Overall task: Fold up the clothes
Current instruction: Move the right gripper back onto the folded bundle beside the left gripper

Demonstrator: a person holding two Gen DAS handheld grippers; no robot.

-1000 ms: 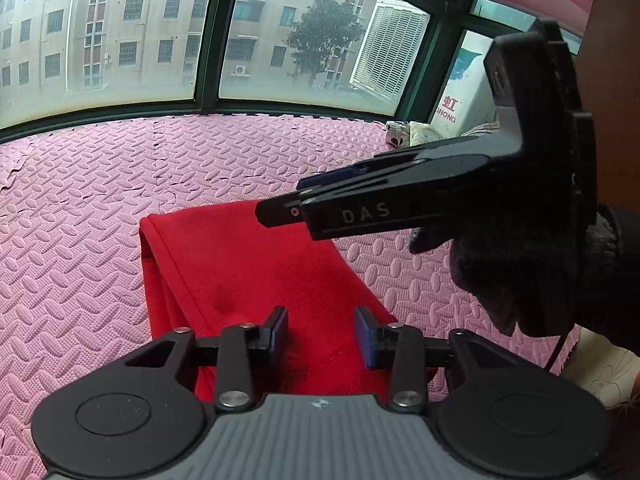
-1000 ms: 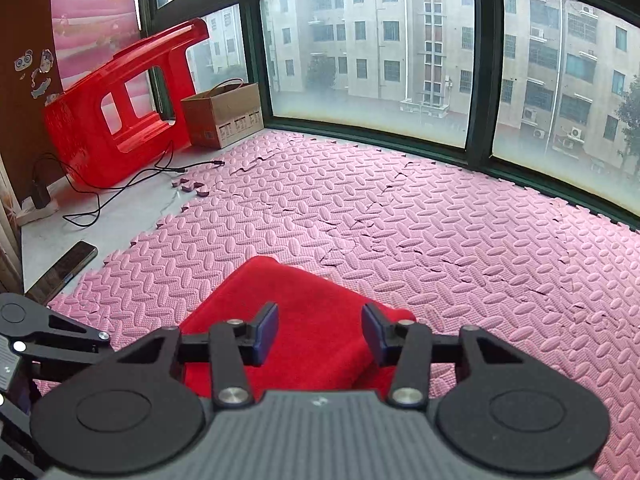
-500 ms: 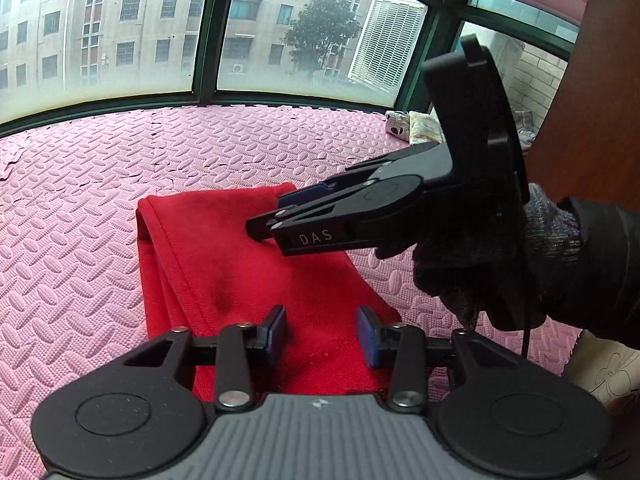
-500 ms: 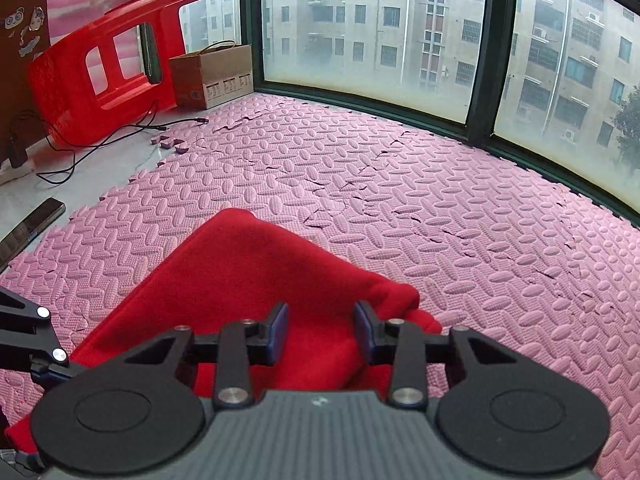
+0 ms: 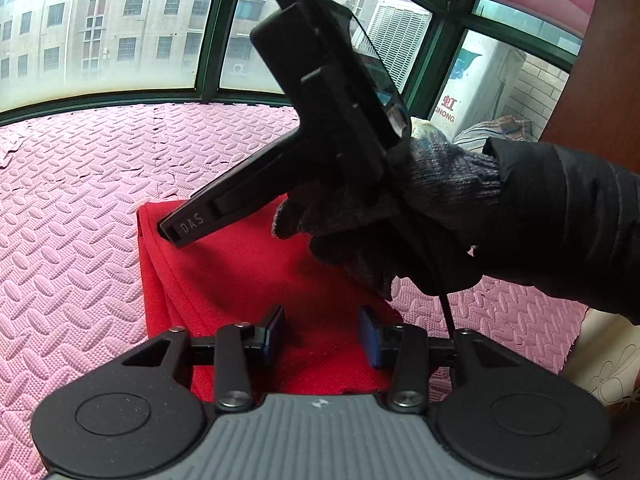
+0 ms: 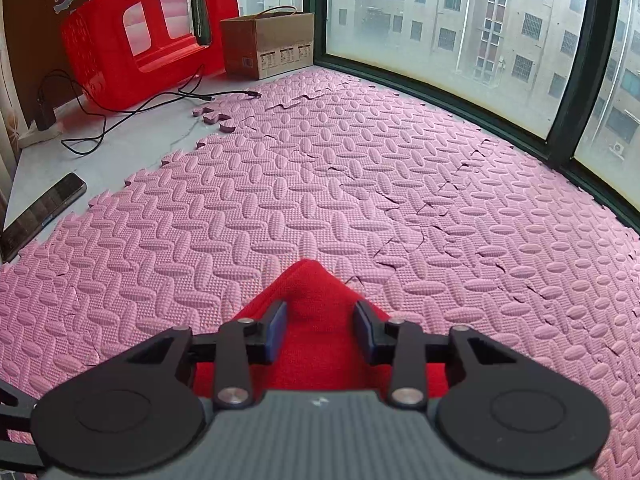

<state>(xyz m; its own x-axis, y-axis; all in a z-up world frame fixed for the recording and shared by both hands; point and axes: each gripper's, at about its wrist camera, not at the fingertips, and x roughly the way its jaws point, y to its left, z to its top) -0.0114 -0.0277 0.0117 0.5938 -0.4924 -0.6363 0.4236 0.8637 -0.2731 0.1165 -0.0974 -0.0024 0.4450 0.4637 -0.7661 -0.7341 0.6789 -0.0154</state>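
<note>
A folded red garment (image 5: 248,280) lies on the pink foam mat (image 5: 72,216). My left gripper (image 5: 322,334) is open just above the garment's near end. My right gripper (image 5: 170,232), held in a gloved hand, tilts down with its tip over the garment's far left corner. In the right wrist view the right gripper (image 6: 321,332) is open, and that corner of the garment (image 6: 316,312) lies between and below its fingers. Whether the fingers touch the cloth I cannot tell.
A red plastic stool (image 6: 136,40) lies tipped over at the far left beside a cardboard box (image 6: 268,44). Black cables (image 6: 132,108) and a phone (image 6: 40,212) lie on bare floor left of the mat. Windows bound the far side.
My right gripper has swung left and tilted down, from above the garment's middle to its far left corner. My left gripper has stayed at the near end, open.
</note>
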